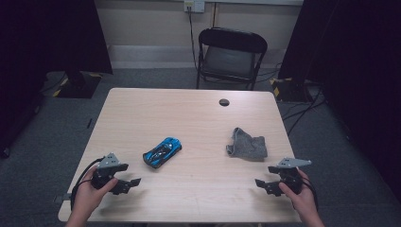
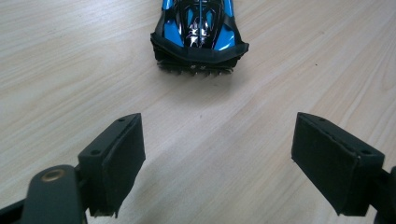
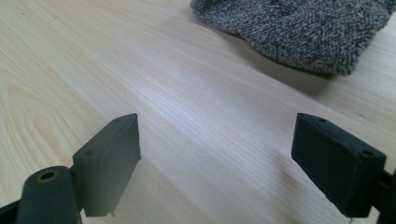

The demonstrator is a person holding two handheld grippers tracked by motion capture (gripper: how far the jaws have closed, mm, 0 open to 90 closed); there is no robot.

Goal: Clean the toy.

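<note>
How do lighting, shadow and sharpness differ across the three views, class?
High view: the table is evenly lit and the room's edges fall into darkness. Left gripper view: the toy car is sharp with glints on its gloss and a soft shadow beneath it. Right gripper view: the grey cloth casts a dark shadow, and the near jaws look slightly soft.

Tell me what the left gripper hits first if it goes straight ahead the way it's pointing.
Most likely the blue toy car: it sits dead ahead of the open left gripper, its near end facing the jaws, with bare table between them. Nothing else seems to lie in that line.
</note>
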